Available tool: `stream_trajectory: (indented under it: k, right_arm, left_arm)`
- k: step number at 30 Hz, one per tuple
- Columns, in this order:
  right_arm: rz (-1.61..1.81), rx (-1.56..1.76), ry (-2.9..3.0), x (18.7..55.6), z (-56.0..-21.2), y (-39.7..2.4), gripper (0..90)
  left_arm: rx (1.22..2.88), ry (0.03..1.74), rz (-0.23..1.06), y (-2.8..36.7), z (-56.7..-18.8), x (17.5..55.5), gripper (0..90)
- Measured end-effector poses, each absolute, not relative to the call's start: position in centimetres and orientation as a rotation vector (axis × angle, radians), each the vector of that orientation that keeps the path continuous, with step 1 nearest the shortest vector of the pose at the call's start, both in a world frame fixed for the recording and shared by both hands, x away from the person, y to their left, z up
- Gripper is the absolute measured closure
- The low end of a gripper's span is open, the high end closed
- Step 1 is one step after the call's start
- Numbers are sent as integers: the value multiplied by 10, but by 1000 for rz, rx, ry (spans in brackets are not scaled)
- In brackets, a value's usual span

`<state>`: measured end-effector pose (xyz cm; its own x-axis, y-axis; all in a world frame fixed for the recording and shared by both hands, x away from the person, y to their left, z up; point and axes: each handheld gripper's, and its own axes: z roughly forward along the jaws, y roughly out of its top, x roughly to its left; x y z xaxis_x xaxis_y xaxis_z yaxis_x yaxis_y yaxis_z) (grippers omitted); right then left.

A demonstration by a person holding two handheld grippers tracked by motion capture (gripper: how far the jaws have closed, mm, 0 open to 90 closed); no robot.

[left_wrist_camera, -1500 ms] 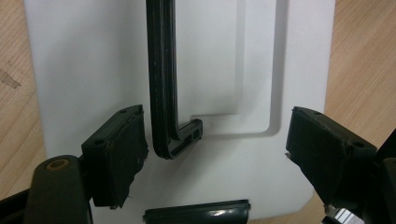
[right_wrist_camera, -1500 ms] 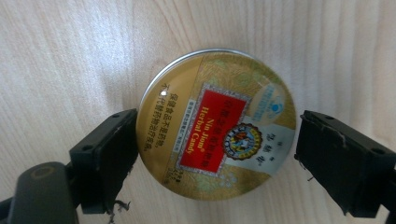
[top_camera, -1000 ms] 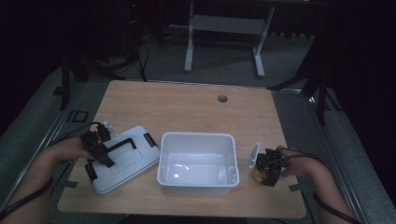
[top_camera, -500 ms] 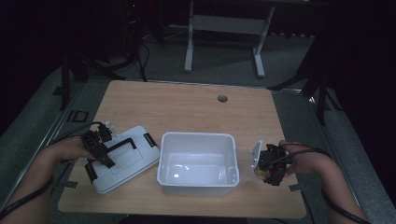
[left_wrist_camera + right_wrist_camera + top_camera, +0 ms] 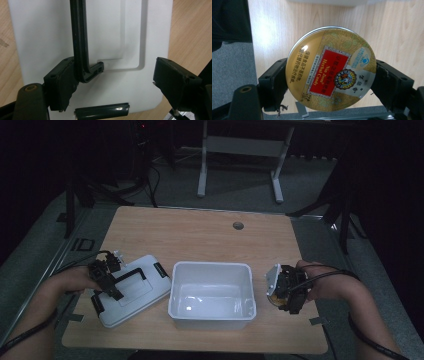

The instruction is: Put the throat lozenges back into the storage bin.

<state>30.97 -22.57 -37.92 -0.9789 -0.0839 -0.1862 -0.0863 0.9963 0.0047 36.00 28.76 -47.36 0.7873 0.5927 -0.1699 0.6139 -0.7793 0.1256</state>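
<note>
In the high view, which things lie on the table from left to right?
Left tongs → white lid → white bin → right tongs holding a round candy tin.

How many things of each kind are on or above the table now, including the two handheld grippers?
White open bin: 1
White lid with black handle: 1
Round candy tin, held between the right gripper's jaws: 1
Handheld grippers, left gripper and right gripper: 2
Total: 5
</note>
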Motion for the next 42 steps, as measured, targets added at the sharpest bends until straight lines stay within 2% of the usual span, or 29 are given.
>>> stream_trajectory:
  k: [10,20,31,42]
  right_arm:
    - [27,-212,2923,306,-353,-195,204]
    - [60,-294,2922,305,-346,-161,204]
    - [75,-384,2940,307,-362,-129,204]
    - [9,-397,2983,317,-398,-110,204]
  left_arm:
    - [2811,945,-179,287,-472,359,194]
    - [2821,935,-182,286,-470,358,195]
    - [2827,930,-180,286,-470,358,195]
    - [2832,926,-189,285,-472,357,195]
